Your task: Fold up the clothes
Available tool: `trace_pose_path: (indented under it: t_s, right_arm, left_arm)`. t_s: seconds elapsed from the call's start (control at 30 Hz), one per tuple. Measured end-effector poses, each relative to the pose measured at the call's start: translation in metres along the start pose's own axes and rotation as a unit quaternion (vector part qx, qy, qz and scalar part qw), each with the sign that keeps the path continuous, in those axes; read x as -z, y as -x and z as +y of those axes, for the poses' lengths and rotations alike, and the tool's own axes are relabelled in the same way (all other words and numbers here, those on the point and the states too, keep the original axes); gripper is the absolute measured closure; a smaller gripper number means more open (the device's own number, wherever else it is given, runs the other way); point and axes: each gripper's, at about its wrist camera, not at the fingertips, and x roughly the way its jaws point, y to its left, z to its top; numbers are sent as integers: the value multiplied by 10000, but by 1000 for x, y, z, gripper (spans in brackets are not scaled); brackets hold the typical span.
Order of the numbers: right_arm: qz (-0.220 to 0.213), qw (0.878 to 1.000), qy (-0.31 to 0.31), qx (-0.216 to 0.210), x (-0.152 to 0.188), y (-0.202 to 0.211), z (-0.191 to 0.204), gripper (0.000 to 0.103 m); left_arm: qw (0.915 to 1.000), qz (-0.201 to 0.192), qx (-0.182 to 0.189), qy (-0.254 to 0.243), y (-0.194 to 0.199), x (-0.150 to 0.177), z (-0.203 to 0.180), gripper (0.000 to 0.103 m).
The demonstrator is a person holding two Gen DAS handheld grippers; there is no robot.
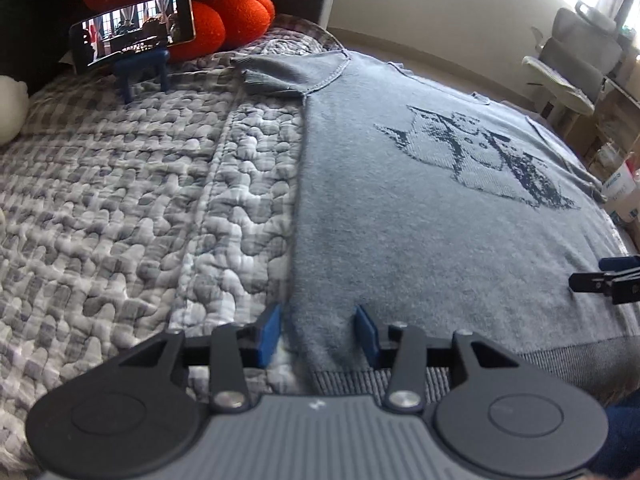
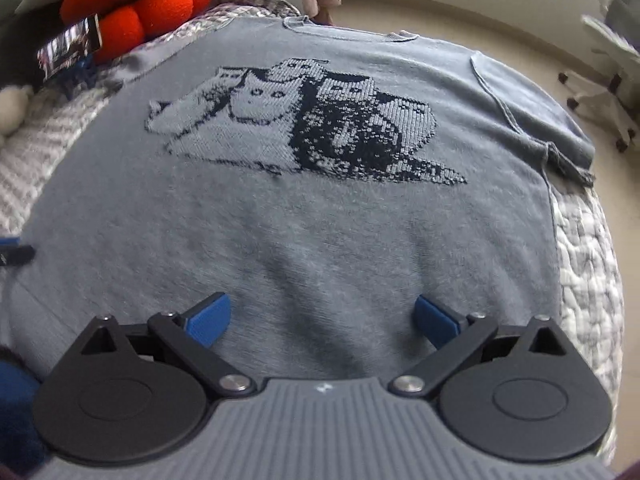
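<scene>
Sweater (image 2: pixel 304 216) flat, cat print up, hem at frame bottom, neck at top, filling centre | left gripper (image 1: pixel 320 330) parted astride its lower-left side edge, gripping nothing | right gripper (image 2: pixel 322 316) wide apart above hem, empty | quilted bedspread (image 1: pixel 120 200) | phone (image 1: pixel 132 30), red cushion (image 1: pixel 224 12) upper left

You've got a grey-blue knit sweater (image 2: pixel 320 232): matt, slightly fuzzy, ribbed hem, cat motif (image 2: pixel 296 124) knitted in darker yarn. Under it a quilted checked bedspread (image 1: pixel 120 200), puckered soft cloth. Left gripper (image 1: pixel 318 330) and right gripper (image 2: pixel 322 318): matt black plastic arms, smooth blue pads, bright metal pivot screws, ribbed grey housing. At 11 o'clock, a nubby orange plush cushion (image 1: pixel 224 8) and glossy phone screen (image 1: pixel 132 30).
</scene>
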Motion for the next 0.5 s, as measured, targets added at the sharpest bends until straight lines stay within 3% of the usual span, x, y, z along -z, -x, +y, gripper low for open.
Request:
trace_pose_path:
  t_s: [0.2, 0.33, 0.5]
  right_arm:
    - [-316, 9986, -186, 376, -10, 25, 26, 2]
    - [-644, 9927, 341, 964, -11, 40, 51, 1]
    - [-877, 9944, 58, 589, -21, 69, 57, 0]
  left_arm:
    - [9997, 89, -65, 208, 3, -4, 1, 59]
    - [9997, 116, -117, 181, 2, -4, 1, 59]
    - [9994, 117, -280, 142, 7, -8, -3, 57]
